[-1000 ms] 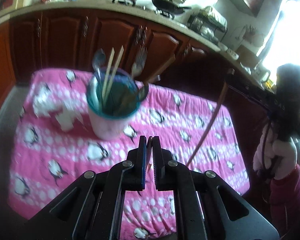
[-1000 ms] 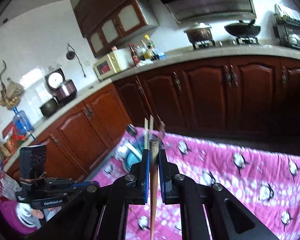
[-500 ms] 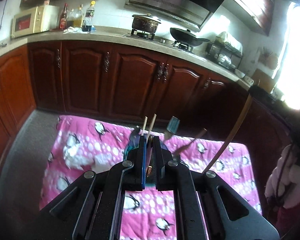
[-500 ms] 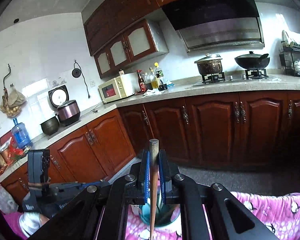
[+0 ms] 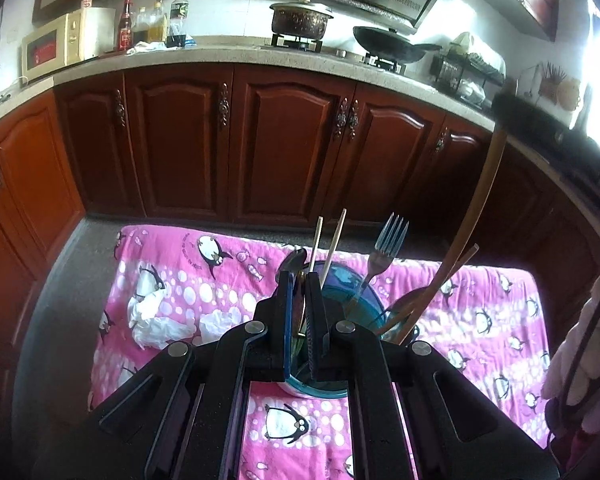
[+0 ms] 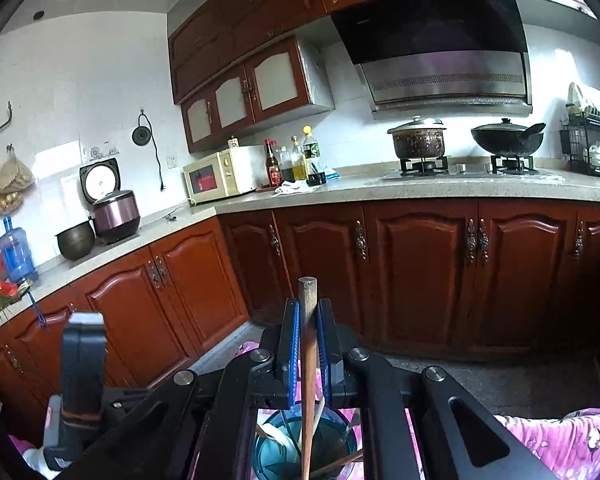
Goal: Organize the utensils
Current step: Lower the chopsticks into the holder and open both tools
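Note:
A teal-rimmed utensil cup (image 5: 354, 292) stands on the pink penguin cloth (image 5: 188, 280). It holds two chopsticks (image 5: 334, 238), a fork (image 5: 384, 248), a dark spoon and wooden handles. My left gripper (image 5: 299, 280) is shut on a thin utensil handle (image 5: 299, 308) just above the cup's near rim. My right gripper (image 6: 308, 312) is shut on a long wooden handle (image 6: 308, 344) that hangs straight down into the cup (image 6: 284, 452). That handle also shows in the left wrist view (image 5: 476, 216), slanting down into the cup.
Crumpled white tissues (image 5: 152, 316) lie on the cloth left of the cup. Dark wooden kitchen cabinets (image 5: 284, 144) run behind the table. A stone counter (image 6: 420, 188) carries a microwave, bottles, a pot and a wok. The person's pink sleeve (image 5: 588, 344) is at right.
Both grippers have risen and tilted up above the cup. The right gripper's long handle has come over the cup and its lower end now dips inside. The left gripper stays shut.

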The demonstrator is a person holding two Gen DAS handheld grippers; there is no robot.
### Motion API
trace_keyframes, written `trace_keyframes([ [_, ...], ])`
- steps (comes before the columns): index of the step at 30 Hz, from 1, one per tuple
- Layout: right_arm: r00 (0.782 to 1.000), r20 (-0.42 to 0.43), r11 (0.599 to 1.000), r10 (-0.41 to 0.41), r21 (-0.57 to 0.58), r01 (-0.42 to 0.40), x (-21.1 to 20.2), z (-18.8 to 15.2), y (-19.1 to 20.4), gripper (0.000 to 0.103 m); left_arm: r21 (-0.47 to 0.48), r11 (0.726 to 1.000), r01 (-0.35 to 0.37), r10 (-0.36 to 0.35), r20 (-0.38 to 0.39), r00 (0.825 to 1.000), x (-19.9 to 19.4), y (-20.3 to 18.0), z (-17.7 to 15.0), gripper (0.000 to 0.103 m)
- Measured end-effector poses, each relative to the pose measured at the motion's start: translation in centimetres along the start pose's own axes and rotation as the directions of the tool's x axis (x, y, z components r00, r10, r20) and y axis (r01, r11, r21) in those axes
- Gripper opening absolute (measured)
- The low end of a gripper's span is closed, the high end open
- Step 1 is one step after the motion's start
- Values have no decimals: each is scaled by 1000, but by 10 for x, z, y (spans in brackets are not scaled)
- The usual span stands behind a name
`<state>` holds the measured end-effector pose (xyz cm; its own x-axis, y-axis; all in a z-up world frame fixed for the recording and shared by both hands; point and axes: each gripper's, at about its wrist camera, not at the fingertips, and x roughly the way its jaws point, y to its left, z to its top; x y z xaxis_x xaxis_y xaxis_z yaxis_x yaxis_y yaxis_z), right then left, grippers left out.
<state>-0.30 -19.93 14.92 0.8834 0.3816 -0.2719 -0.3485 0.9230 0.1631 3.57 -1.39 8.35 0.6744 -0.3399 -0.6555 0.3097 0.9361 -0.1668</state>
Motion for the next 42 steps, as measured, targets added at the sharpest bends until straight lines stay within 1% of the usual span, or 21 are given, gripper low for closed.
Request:
trace_keyframes([
  [4,1000,-4,1000,10,-7,-11,4,1,1,8,5,1000,-2,2,-11,1000,7,0,-2,5],
  [7,1000,-22,1000,14,-15,-14,10,-2,2,8,6,1000,-1,1,-22,1000,10,-1,-4,5],
  [13,999,-43,999,6,32,-5,21,-25,-4,8,1,1000,-4,4,-39,999,18,-2,-9,5],
  [15,998,-61,999,7,47,-4,26,-32,-6,8,3,1000,-9,9,-47,999,21,-2,-12,5],
  [22,987,-159,1000,-5,27,9,42,-61,-8,8,2,1000,-17,17,-71,997,33,-2,-19,5],
  [27,984,-175,1000,-7,17,11,45,-63,-11,8,-6,1000,-26,25,-85,996,41,-1,-21,5],
  [32,978,-207,999,26,40,-18,47,-62,-16,8,-8,999,-37,36,-86,996,44,-1,-23,5],
  [34,975,-213,996,56,75,-41,47,-64,-22,8,-11,999,-38,37,-87,996,44,-1,-22,5],
  [36,974,-215,993,72,105,-50,47,-62,-25,11,-12,999,-41,40,-88,995,45,0,-22,5],
  [37,974,-212,992,77,114,-53,45,-62,-26,17,-11,999,-43,42,-88,995,45,-1,-22,5],
  [38,975,-205,991,82,123,-57,43,-62,-27,27,-10,999,-46,45,-88,995,45,-1,-23,5],
  [40,978,-192,990,82,127,-58,39,-60,-28,36,-13,999,-52,51,-87,995,45,0,-23,5],
  [42,978,-193,992,81,111,-61,37,-58,-27,36,-21,998,-55,53,-84,995,44,0,-23,5],
])
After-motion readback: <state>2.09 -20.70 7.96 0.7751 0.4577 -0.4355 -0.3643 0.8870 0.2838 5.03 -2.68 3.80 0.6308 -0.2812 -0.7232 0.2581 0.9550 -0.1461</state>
